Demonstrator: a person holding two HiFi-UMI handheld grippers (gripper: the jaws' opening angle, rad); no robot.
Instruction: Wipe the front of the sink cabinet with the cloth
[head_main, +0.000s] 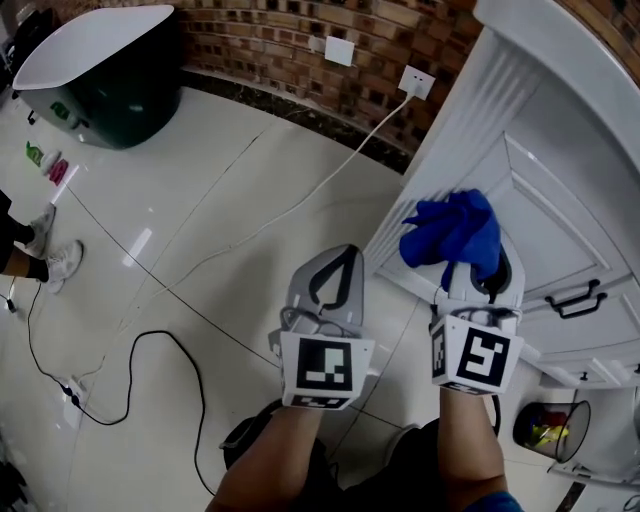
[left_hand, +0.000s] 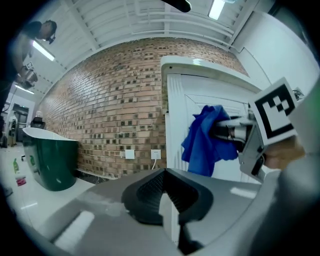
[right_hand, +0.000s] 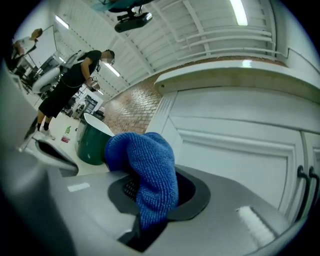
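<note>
The white sink cabinet (head_main: 560, 190) fills the right of the head view, with two black handles (head_main: 575, 298) on its panelled doors. My right gripper (head_main: 468, 268) is shut on a bunched blue cloth (head_main: 452, 232), held close in front of the cabinet's left door; I cannot tell whether the cloth touches it. In the right gripper view the cloth (right_hand: 150, 175) hangs over the jaws, with the door panel (right_hand: 240, 155) just behind. My left gripper (head_main: 343, 256) is beside it to the left, shut and empty. The left gripper view shows the cloth (left_hand: 202, 145) before the cabinet's corner (left_hand: 175, 115).
A dark green tub (head_main: 100, 75) with a white rim stands at the far left by the brick wall. Cables (head_main: 150, 340) run across the tiled floor to a wall socket (head_main: 417, 82). A small bin (head_main: 550, 428) sits at lower right. A person (right_hand: 70, 85) stands far off.
</note>
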